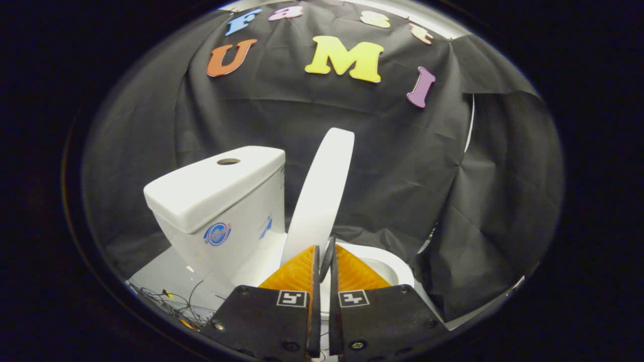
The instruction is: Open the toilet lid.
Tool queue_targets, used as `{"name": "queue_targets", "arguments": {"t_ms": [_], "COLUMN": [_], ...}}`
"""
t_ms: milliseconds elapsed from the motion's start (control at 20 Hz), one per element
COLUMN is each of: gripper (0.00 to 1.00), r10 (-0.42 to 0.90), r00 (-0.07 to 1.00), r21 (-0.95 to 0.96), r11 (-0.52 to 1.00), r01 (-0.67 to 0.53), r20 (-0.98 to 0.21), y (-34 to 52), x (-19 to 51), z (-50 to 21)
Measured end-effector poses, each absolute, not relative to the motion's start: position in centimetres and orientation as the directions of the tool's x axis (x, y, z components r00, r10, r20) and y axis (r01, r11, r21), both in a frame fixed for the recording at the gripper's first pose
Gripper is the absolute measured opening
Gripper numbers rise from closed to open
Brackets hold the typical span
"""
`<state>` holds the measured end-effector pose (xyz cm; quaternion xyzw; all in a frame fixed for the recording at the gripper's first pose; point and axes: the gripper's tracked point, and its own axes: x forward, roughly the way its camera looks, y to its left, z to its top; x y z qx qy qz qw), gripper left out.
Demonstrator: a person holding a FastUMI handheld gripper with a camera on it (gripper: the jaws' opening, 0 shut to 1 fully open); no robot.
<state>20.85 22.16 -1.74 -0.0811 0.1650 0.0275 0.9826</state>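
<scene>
A white toilet stands ahead of me, its tank [216, 201] off to the left with a round hole in its top. The toilet lid [322, 191] is raised and stands nearly upright, seen edge-on, leaning toward the tank. Its lower end drops behind my left finger. My gripper [324, 249] is shut, with only a thin slit between the fingers and nothing held in it. The fingertips sit just in front of the lid's base, over the bowl. Part of the bowl's white rim [397, 271] shows to the right of the fingers.
The black cloth wall hangs close behind the toilet and folds forward on the right side [478, 241]. A white floor panel [161, 274] lies left of the tank, with thin loose cables [173, 304] at its near edge.
</scene>
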Motion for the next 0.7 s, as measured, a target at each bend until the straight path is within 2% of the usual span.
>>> {"name": "queue_targets", "arguments": {"t_ms": [700], "gripper": [0.11], "r10": [0.063], "r00": [0.946], "r21": [-0.272], "r11": [0.950], "r01": [-0.155], "r20": [-0.318], "y": [28.3], "x": [21.1], "z": [-1.6]}}
